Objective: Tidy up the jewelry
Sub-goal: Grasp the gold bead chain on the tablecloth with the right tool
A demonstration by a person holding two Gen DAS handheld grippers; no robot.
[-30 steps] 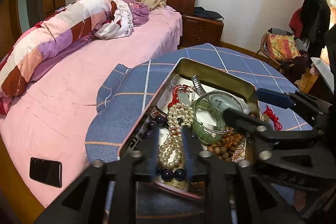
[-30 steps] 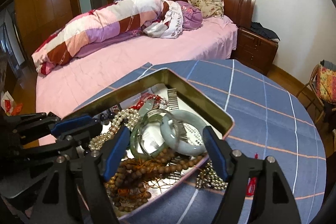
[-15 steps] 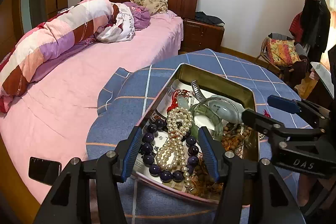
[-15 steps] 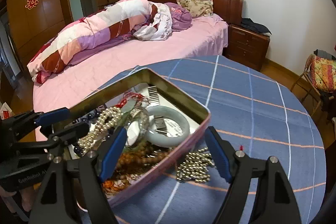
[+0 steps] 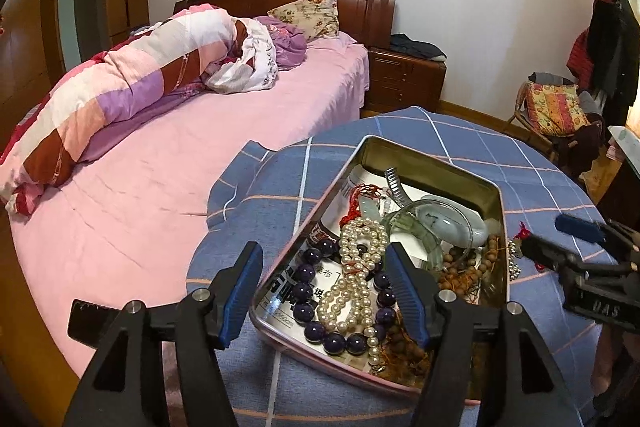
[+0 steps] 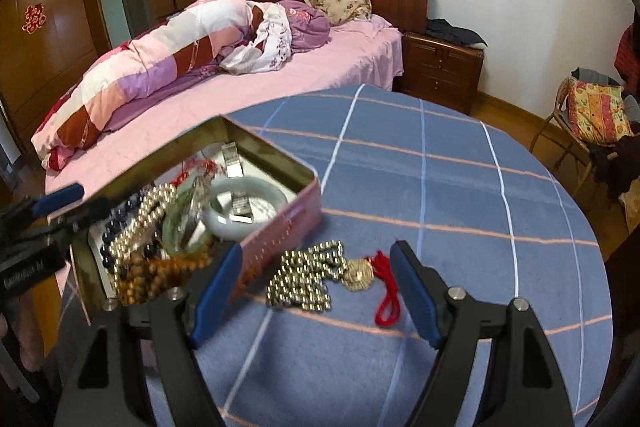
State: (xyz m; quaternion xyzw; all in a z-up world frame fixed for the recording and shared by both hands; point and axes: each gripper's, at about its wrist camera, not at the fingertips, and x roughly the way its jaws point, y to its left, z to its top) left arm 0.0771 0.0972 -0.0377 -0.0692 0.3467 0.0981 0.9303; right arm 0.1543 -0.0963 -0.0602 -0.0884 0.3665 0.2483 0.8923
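Note:
A metal tin (image 5: 424, 163) holds a pearl necklace (image 5: 356, 267), purple beads (image 5: 304, 291), jade bangles (image 5: 444, 223) and wooden beads (image 5: 468, 271). My left gripper (image 5: 324, 291) is open and empty over the tin's near end, straddling the pearls. The tin also shows in the right wrist view (image 6: 280, 227). Beside it on the blue checked tablecloth (image 6: 460, 195) lies a silver bead necklace (image 6: 306, 277) with a gold pendant and red cord (image 6: 386, 297). My right gripper (image 6: 312, 291) is open and empty above that necklace.
A pink bed (image 5: 224, 147) with a striped quilt (image 5: 120, 87) borders the table's left. A dark phone (image 5: 86, 319) lies on the bed near the edge. A nightstand (image 6: 440, 71) and a chair with a cushion (image 6: 592, 111) stand at the back right.
My left gripper opened and pulled back from the pearls. My right gripper swung right, from over the tin to above the silver necklace on the cloth.

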